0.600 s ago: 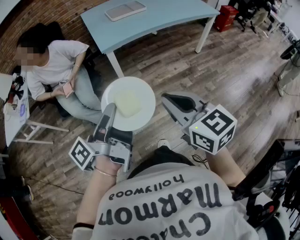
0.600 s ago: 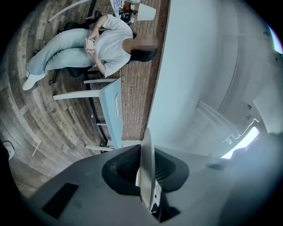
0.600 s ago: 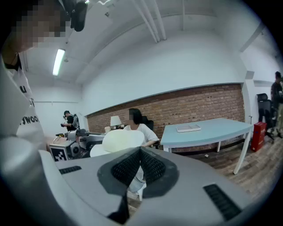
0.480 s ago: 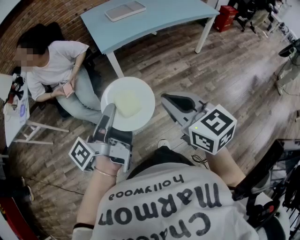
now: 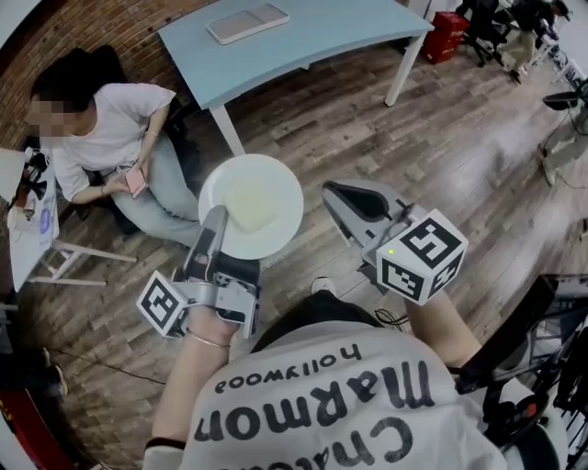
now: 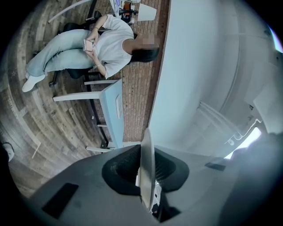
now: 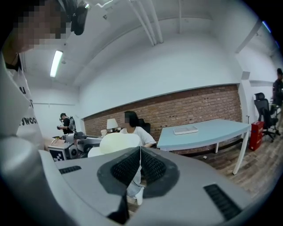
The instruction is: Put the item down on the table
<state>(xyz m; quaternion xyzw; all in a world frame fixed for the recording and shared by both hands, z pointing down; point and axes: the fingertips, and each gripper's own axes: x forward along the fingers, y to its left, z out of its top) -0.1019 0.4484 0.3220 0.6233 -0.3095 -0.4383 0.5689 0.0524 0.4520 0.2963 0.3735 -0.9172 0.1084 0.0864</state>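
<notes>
A white plate (image 5: 287, 213) carrying a pale yellow flat item (image 5: 248, 200) hangs over the wooden floor. My left gripper (image 5: 215, 220) is shut on its near rim. In the left gripper view the plate (image 6: 147, 176) shows edge-on, squeezed between the two dark pads of the left gripper (image 6: 147, 154). To the right, my right gripper (image 5: 334, 191) is shut with nothing in it, apart from the plate. Its pads meet in the right gripper view (image 7: 140, 152), where the plate (image 7: 116, 142) shows at left. A light blue table (image 5: 312, 41) stands ahead.
A flat white tray (image 5: 246, 20) lies on the table. A seated person (image 5: 106, 138) with a phone is at the left, close to the plate. A red box (image 5: 446, 33) stands beyond the table's white leg (image 5: 402, 66). Chairs stand at the far right.
</notes>
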